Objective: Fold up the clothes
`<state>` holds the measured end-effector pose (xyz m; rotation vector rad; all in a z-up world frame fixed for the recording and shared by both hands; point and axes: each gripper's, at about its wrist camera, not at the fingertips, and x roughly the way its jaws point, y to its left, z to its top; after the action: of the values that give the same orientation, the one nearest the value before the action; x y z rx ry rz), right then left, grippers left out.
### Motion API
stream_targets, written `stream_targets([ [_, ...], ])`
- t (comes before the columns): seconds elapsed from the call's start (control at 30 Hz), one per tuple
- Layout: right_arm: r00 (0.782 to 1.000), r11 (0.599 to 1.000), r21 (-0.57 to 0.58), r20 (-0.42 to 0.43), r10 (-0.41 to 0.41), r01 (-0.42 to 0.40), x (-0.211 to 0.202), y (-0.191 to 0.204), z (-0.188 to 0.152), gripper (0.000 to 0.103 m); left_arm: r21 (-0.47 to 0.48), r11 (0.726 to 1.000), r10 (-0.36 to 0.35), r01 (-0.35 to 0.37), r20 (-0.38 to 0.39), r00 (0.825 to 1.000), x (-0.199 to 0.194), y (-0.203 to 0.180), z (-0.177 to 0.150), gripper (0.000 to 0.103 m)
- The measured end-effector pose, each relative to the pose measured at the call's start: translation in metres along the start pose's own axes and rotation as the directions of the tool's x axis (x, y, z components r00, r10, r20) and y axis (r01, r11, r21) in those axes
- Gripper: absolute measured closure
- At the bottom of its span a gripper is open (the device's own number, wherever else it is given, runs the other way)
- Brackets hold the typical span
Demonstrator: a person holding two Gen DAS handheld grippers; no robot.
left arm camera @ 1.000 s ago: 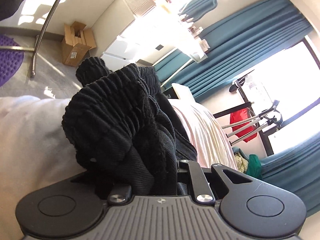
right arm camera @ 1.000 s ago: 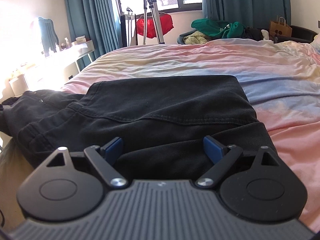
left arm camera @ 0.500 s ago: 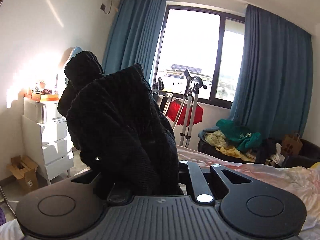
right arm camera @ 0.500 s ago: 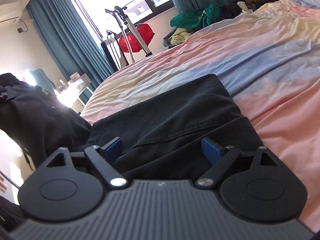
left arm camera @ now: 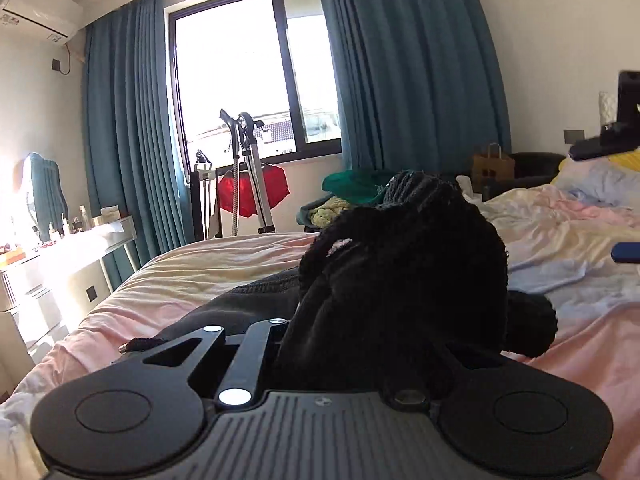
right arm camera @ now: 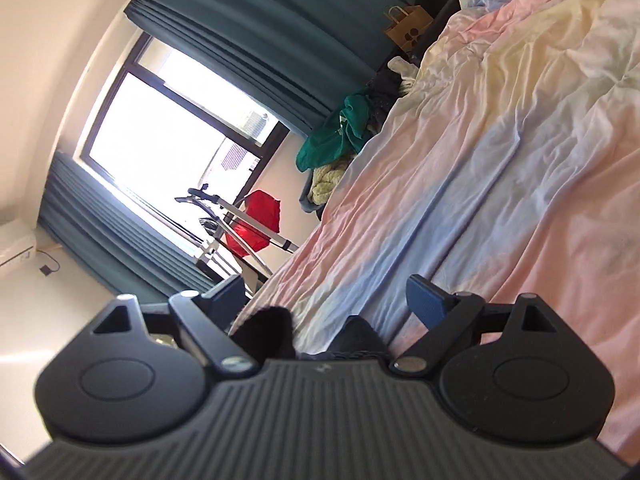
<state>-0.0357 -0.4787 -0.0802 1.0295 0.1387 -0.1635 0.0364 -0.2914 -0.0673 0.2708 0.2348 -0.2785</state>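
My left gripper (left arm camera: 344, 344) is shut on a bunched black ribbed garment (left arm camera: 404, 276) and holds it just above the pastel bedspread (left arm camera: 224, 268). More black cloth (left arm camera: 240, 304) lies flat on the bed behind it. My right gripper (right arm camera: 328, 304) is open and empty, tilted, raised above the bed (right arm camera: 500, 168); bits of black cloth (right arm camera: 268, 332) show just below its fingers. One blue pad of the right gripper (left arm camera: 626, 253) shows at the right edge of the left wrist view.
A window with teal curtains (left arm camera: 380, 80) is at the far wall. A garment steamer with a red item (left arm camera: 248, 196) stands by it. A pile of green and yellow clothes (left arm camera: 344, 196) and a paper bag (left arm camera: 492, 166) are beyond the bed. A white desk (left arm camera: 60, 248) is on the left.
My left gripper has swung the black garment over and down onto the bed. My right gripper has lifted off the flat black cloth and tilted, staying open.
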Motion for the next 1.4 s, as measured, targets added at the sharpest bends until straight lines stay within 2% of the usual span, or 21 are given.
stream_targets([
  [0.13, 0.997, 0.997, 0.068, -0.069, 0.043, -0.038, 0.014, -0.011, 0.002, 0.013, 0.116, 0.993, -0.007, 0.005, 0.014, 1.000, 0.004, -0.022, -0.020, 0.089],
  [0.17, 0.993, 0.995, 0.085, -0.100, 0.057, -0.049, 0.020, -0.013, -0.001, 0.013, 0.138, 0.990, -0.006, 0.004, 0.012, 1.000, 0.003, -0.009, -0.037, 0.088],
  [0.3, 0.973, 0.991, 0.109, -0.210, 0.097, -0.076, 0.040, -0.011, -0.012, 0.014, 0.234, 0.972, -0.005, 0.007, -0.009, 1.000, -0.009, 0.011, -0.063, 0.079],
  [0.37, 0.964, 0.996, 0.059, -0.251, 0.086, -0.073, 0.046, -0.003, -0.016, 0.015, 0.274, 0.961, -0.020, 0.027, -0.030, 0.999, -0.013, 0.019, -0.075, 0.074],
  [0.43, 0.954, 0.998, 0.033, -0.292, 0.067, -0.060, 0.050, -0.001, -0.020, 0.020, 0.309, 0.950, -0.036, 0.052, -0.055, 0.998, -0.016, 0.021, -0.083, 0.057],
  [0.5, 0.948, 0.999, 0.021, -0.317, 0.035, -0.030, 0.053, -0.004, -0.024, 0.020, 0.340, 0.937, -0.053, 0.079, -0.084, 0.995, -0.017, 0.025, -0.092, 0.047],
  [0.63, 0.935, 1.000, 0.008, -0.355, -0.019, 0.023, 0.059, -0.010, -0.028, 0.031, 0.416, 0.901, -0.085, 0.122, -0.107, 0.991, -0.034, 0.050, -0.112, 0.046],
  [0.7, 0.923, 1.000, 0.007, -0.386, -0.002, 0.006, 0.063, -0.009, -0.031, 0.032, 0.435, 0.892, -0.089, 0.124, -0.100, 0.991, -0.043, 0.062, -0.121, 0.045],
  [0.73, 0.916, 1.000, 0.004, -0.401, 0.008, -0.007, 0.067, -0.006, -0.032, 0.033, 0.443, 0.888, -0.092, 0.125, -0.097, 0.991, -0.047, 0.068, -0.126, 0.045],
  [0.83, 0.891, 0.999, -0.027, -0.454, 0.020, -0.036, 0.087, 0.008, -0.035, 0.035, 0.342, 0.928, -0.117, 0.151, -0.118, 0.986, -0.042, 0.090, -0.130, 0.045],
  [0.9, 0.883, 0.998, -0.054, -0.469, -0.003, -0.025, 0.101, 0.015, -0.032, 0.040, 0.287, 0.945, -0.125, 0.157, -0.126, 0.984, -0.037, 0.099, -0.128, 0.046],
  [0.93, 0.881, 0.997, -0.070, -0.473, -0.016, -0.020, 0.107, 0.018, -0.030, 0.045, 0.270, 0.950, -0.126, 0.156, -0.126, 0.984, -0.035, 0.103, -0.126, 0.049],
  [0.97, 0.880, 0.996, -0.087, -0.474, -0.029, -0.014, 0.113, 0.020, -0.028, 0.056, 0.268, 0.951, -0.129, 0.157, -0.119, 0.984, -0.034, 0.103, -0.126, 0.050],
  [1.03, 0.879, 0.994, -0.113, -0.475, -0.054, 0.000, 0.125, 0.021, -0.024, 0.068, 0.272, 0.947, -0.148, 0.170, -0.097, 0.984, -0.035, 0.104, -0.117, 0.058],
  [1.07, 0.878, 0.993, -0.118, -0.474, -0.060, 0.004, 0.130, 0.021, -0.021, 0.075, 0.257, 0.951, -0.154, 0.173, -0.095, 0.984, -0.034, 0.104, -0.112, 0.061],
  [1.13, 0.885, 0.993, -0.122, -0.463, -0.049, -0.009, 0.135, 0.026, -0.018, 0.079, 0.200, 0.962, -0.169, 0.183, -0.085, 0.982, -0.033, 0.107, -0.103, 0.074],
  [1.2, 0.893, 0.990, -0.135, -0.448, -0.033, -0.031, 0.139, 0.033, -0.015, 0.082, 0.161, 0.968, -0.180, 0.190, -0.077, 0.981, -0.029, 0.111, -0.094, 0.081],
  [1.3, 0.905, 0.987, -0.136, -0.424, 0.024, -0.090, 0.143, 0.048, -0.005, 0.084, 0.155, 0.968, -0.189, 0.198, -0.066, 0.980, -0.029, 0.106, -0.080, 0.085],
  [1.4, 0.912, 0.981, -0.156, -0.408, 0.042, -0.115, 0.150, 0.056, 0.006, 0.084, 0.149, 0.965, -0.210, 0.215, -0.052, 0.976, -0.029, 0.101, -0.068, 0.086],
])
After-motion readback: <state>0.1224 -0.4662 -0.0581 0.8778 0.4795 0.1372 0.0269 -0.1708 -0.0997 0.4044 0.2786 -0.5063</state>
